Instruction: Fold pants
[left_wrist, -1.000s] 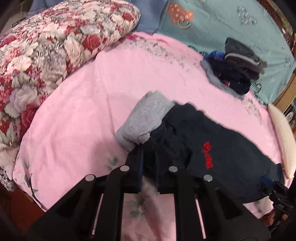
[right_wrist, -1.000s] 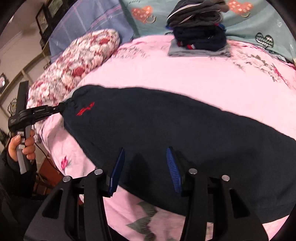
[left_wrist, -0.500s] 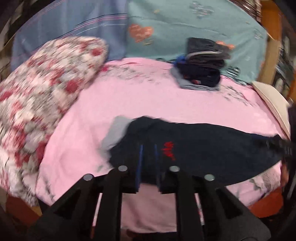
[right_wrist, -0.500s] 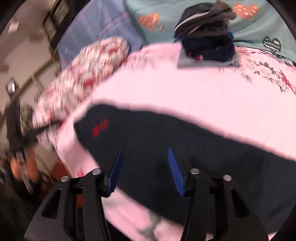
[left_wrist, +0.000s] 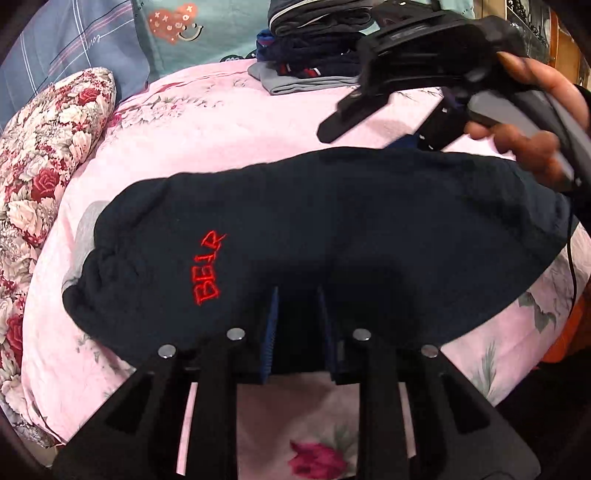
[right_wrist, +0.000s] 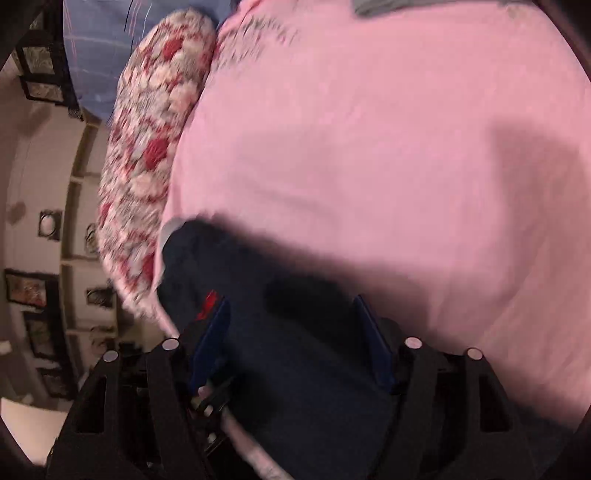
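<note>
Now the dark pants (left_wrist: 332, 240) lie folded over on the pink bed (left_wrist: 207, 122), the left gripper (left_wrist: 297, 325) pinches their near edge, the right gripper (right_wrist: 295, 343) hangs wide open above them, and next it should probably grab the far end.

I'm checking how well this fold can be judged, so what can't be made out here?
- Right wrist view: motion blur smears the dark pants; fold edges unreadable.
- Left wrist view: the left gripper grasp is lost against dark cloth.
- Left wrist view: the right gripper partly hides the folded clothes stack.
</note>
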